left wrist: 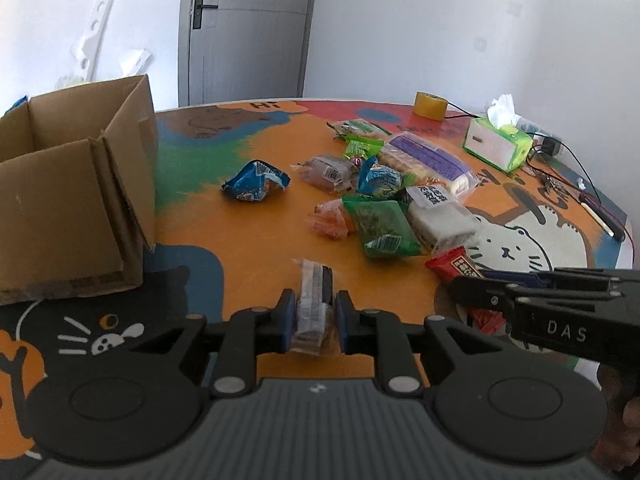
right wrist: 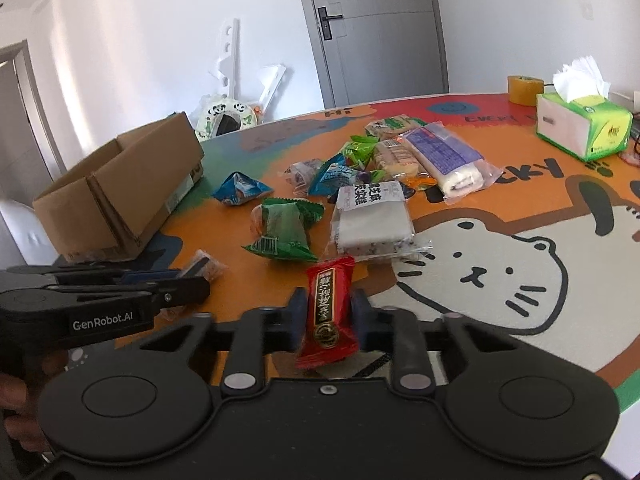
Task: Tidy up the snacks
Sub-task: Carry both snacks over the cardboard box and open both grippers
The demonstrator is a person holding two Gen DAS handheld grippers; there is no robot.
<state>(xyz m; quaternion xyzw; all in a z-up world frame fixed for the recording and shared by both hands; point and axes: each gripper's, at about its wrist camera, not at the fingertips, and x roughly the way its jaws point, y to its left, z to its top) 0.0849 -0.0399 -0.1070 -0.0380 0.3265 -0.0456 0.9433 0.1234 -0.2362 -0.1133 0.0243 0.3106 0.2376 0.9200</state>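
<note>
My left gripper (left wrist: 316,314) is shut on a clear-wrapped dark and white snack (left wrist: 314,304), held just above the table near its front edge. My right gripper (right wrist: 330,312) is shut on a red snack packet (right wrist: 329,312); in the left wrist view that packet (left wrist: 454,266) pokes out of the right gripper at the lower right. In the right wrist view the left gripper (right wrist: 192,284) comes in from the lower left with its clear-wrapped snack (right wrist: 208,268). An open cardboard box (left wrist: 76,192) stands at the left. A pile of snacks lies mid-table, among them a green packet (left wrist: 380,226) and a blue packet (left wrist: 256,182).
The table (left wrist: 260,240) has a colourful cartoon cat print. A green tissue box (left wrist: 498,142), a roll of yellow tape (left wrist: 430,105), cables and a pen lie at the far right. A grey door and white walls stand behind. White foam pieces lean on the wall beyond the box.
</note>
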